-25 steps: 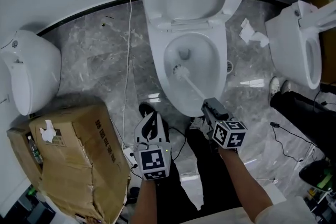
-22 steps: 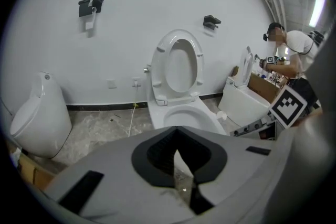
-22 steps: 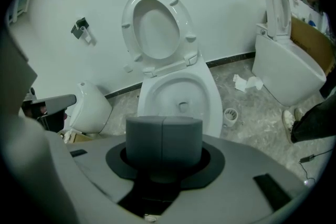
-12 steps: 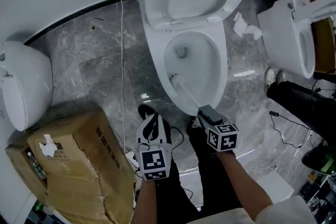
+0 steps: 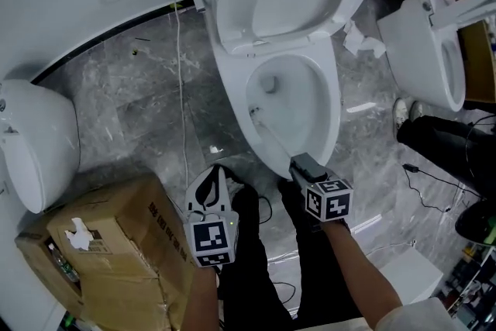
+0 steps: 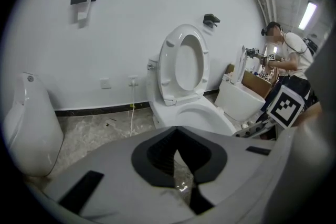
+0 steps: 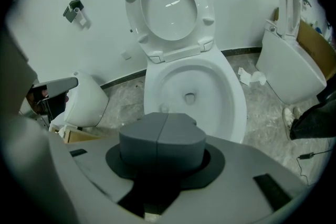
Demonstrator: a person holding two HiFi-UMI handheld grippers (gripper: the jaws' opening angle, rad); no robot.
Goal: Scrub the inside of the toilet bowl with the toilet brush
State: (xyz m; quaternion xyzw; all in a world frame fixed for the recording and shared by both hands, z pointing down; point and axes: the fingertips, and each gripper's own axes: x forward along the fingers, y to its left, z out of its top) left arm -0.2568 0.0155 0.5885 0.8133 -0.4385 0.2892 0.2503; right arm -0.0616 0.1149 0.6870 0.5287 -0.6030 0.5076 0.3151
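Right tongs: clamped on toilet brush handle, bristle head against left inner wall of toilet bowl. Left tongs: tips together, empty, over floor left of bowl.

Toilet bowl holds the toilet brush (box leftward).

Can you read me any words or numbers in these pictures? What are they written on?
No text here can be read.
Cardboard box: dark print on its side, too blurred to read.
Marker cubes: only black-and-white square patterns, no words or numbers.
Toilets, wall and floor: no writing visible.
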